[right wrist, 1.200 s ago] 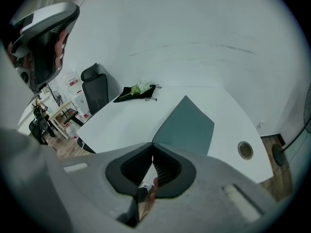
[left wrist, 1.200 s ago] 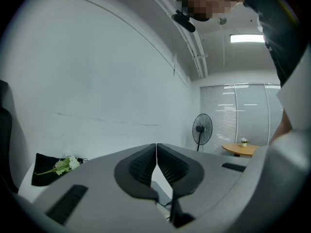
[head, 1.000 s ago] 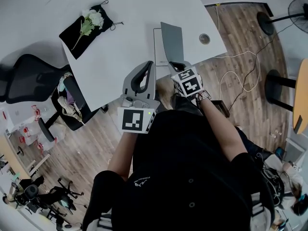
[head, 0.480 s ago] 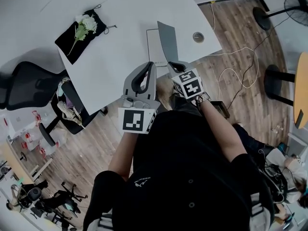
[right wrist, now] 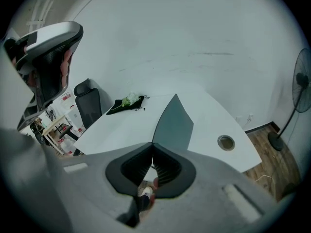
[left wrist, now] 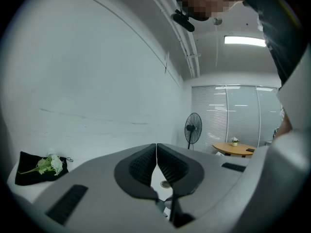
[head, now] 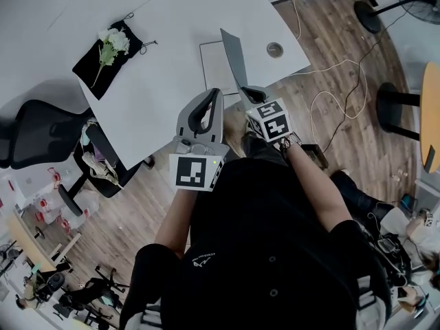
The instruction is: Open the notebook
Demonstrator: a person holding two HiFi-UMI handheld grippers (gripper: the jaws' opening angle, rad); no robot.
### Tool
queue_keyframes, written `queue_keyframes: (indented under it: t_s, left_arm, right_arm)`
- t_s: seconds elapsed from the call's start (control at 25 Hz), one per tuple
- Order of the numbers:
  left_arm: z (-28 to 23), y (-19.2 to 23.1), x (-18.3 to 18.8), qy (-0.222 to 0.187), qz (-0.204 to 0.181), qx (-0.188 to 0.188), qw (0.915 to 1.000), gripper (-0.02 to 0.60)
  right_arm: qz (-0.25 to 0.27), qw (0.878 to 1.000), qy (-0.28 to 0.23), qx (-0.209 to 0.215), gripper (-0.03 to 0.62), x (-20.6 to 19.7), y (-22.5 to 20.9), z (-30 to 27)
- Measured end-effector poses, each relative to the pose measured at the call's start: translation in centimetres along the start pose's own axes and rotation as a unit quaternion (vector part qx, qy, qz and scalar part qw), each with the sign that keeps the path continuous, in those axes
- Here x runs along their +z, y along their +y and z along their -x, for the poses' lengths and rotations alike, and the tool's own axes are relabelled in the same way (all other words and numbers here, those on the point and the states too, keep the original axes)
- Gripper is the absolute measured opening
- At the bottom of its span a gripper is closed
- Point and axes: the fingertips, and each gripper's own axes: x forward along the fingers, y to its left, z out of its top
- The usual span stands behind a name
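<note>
- While its thin grey card cover [head: 237, 55] is raised steeply off the white pages, the slim paper notebook [head: 214, 67] is found on the white table top [head: 158, 81], just beside the round grey cable port [head: 275, 49].
- The grey plastic right gripper [right wrist: 152, 155] is seen pinched narrow on the cover's near corner, nearer the person than the cable port.
- The matching left gripper [left wrist: 156, 155] is held level, farther from the port, its pads pressed together on nothing.
- The cover is judged light, smooth and bendable; it is best gripped at the free edge, away from the spine, and swung gently.
</note>
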Motion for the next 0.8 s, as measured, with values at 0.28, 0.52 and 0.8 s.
queue_keyframes:
  t_s: [0.28, 0.52, 0.8]
  left_arm:
    - [-1.0, -0.9, -0.1, 0.002, -0.001, -0.017, 0.9999, 0.008]
    - [-1.7, -0.9, -0.4, 0.005, -0.003, -0.03, 0.9995, 0.008]
    - [-2.5, -1.7, -0.6, 0.008, -0.006, -0.051, 0.9987, 0.008]
  right_arm:
    - [-0.013, 1.0, -0.003, -0.011, 0.012, -0.3, -1.2, 0.6]
    - [-0.024, 0.999, -0.005, -0.022, 0.012, -0.6, -2.0, 0.5]
    - [-0.04, 0.998, -0.007, -0.04, 0.012, -1.0, -3.2, 1.1]
